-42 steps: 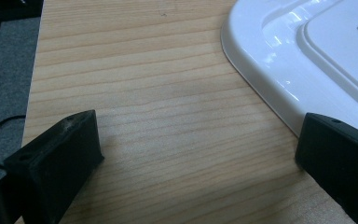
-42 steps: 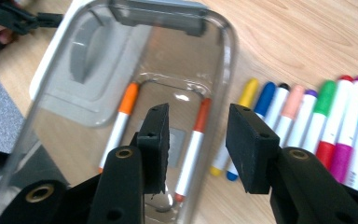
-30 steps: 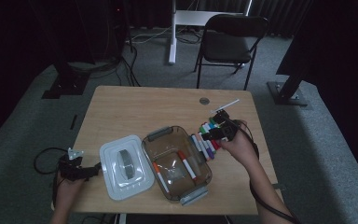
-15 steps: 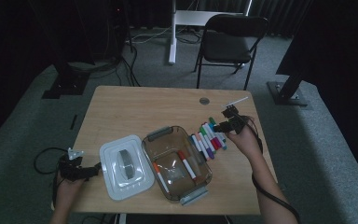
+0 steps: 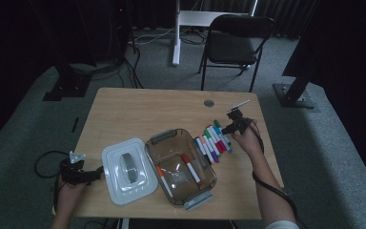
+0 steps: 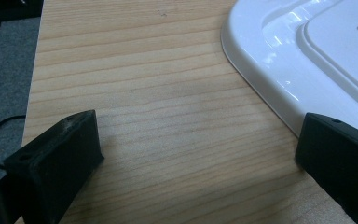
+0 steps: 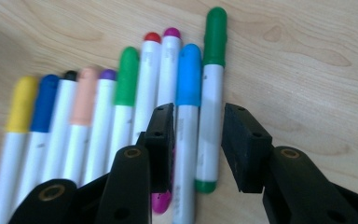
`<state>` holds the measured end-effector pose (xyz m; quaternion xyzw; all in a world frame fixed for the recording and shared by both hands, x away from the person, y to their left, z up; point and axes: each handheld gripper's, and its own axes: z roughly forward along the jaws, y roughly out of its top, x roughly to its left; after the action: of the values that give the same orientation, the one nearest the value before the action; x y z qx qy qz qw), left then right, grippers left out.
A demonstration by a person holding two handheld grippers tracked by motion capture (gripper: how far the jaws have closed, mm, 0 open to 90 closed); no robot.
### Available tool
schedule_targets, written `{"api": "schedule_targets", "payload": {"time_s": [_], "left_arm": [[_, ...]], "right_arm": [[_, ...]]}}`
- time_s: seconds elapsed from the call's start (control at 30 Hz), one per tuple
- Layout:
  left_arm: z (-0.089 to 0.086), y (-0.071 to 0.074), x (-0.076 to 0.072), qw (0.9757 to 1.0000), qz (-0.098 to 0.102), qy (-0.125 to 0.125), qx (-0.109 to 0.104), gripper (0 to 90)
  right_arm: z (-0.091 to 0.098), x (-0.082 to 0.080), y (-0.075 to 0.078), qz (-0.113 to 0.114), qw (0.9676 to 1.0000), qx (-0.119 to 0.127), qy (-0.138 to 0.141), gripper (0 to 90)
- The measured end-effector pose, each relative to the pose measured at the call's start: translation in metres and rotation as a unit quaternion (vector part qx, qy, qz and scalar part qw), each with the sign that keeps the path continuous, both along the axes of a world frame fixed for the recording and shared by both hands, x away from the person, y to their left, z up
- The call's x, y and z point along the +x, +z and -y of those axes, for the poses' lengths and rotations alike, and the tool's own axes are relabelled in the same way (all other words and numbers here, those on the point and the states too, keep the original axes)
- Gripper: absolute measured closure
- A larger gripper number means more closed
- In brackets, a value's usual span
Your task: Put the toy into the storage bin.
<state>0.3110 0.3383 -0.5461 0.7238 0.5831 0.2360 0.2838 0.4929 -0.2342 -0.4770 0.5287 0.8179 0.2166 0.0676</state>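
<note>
Tabletop (image 7: 307, 56) markers (image 7: 186, 93) between claw (image 7: 198, 140) jaws

Ten markers (image 7: 121, 116) lie flat in a tight side-by-side row on the wooden tabletop, all white barrels with colored caps pointing the same way. Caps run yellow, dark blue, black, peach, purple, green, red, magenta, then a light blue marker (image 7: 186, 126) and a dark green marker (image 7: 211, 98) at the end. In the high view the row (image 5: 213, 141) sits just right of the clear box, touching barrel to barrel.
</note>
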Motion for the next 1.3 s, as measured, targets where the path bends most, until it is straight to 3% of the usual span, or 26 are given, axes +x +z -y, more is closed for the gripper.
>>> {"api": "schedule_targets", "payload": {"time_s": [0.37, 0.7, 1.07, 1.3], "left_arm": [[0.000, 0.000, 0.000, 1.0000, 0.000, -0.001, 0.000, 0.5], [0.000, 0.000, 0.000, 1.0000, 0.000, 0.000, 0.000, 0.5], [0.000, 0.000, 0.000, 1.0000, 0.000, 0.000, 0.000, 0.5], [0.000, 0.000, 0.000, 1.0000, 0.000, 0.000, 0.000, 0.6]], "right_arm": [[-0.005, 0.026, -0.022, -0.021, 0.9994, -0.026, -0.008, 68.1], [-0.005, 0.034, -0.032, -0.030, 0.9985, -0.043, -0.013, 70.5], [-0.003, 0.032, -0.031, -0.030, 0.9983, -0.038, -0.031, 76.3], [0.004, 0.024, -0.020, -0.024, 0.9988, -0.021, -0.037, 76.5]]}}
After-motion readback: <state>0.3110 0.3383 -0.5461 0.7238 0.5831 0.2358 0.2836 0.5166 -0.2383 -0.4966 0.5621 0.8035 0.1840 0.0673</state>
